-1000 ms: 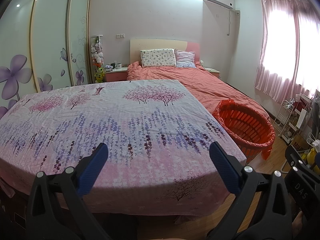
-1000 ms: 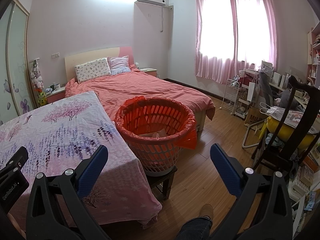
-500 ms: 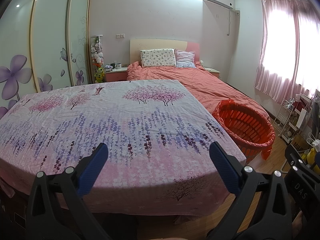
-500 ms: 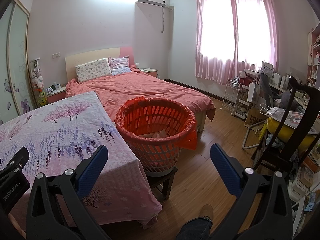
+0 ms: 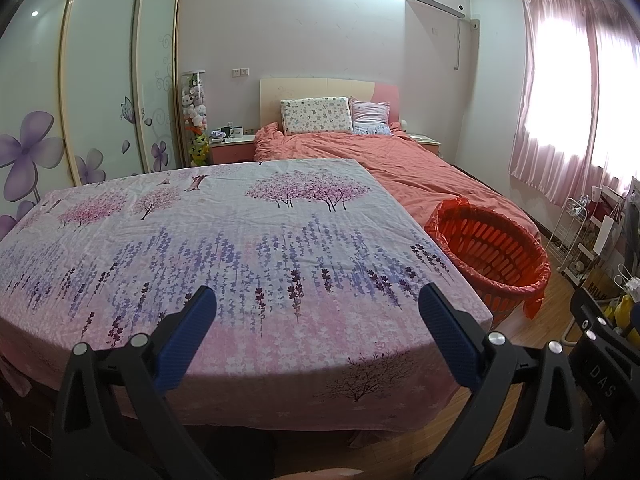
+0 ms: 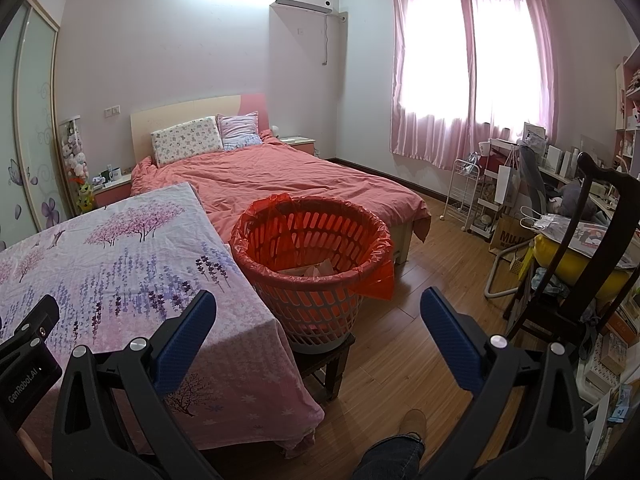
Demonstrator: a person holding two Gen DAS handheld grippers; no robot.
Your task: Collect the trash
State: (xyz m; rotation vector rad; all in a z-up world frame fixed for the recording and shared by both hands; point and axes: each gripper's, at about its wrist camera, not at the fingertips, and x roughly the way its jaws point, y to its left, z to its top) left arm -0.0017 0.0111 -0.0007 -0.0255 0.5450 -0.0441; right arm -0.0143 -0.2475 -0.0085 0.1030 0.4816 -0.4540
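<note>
A plastic basket lined with a red bag (image 6: pixel 316 248) stands on a small dark stool (image 6: pixel 326 364) at the right corner of the flower-print table; pale paper trash (image 6: pixel 310 270) lies inside. The basket also shows in the left wrist view (image 5: pixel 490 248). My left gripper (image 5: pixel 318 320) is open and empty over the table's near edge. My right gripper (image 6: pixel 318 322) is open and empty, held in front of the basket. No loose trash shows on the table.
The table under a flower-print cloth (image 5: pixel 224 240) fills the left. A bed with a coral duvet (image 6: pixel 288 176) lies behind. A dark wooden chair (image 6: pixel 580 248), a white trolley (image 6: pixel 466 196) and a cluttered desk stand at the right. Wood floor (image 6: pixel 400 340) lies between.
</note>
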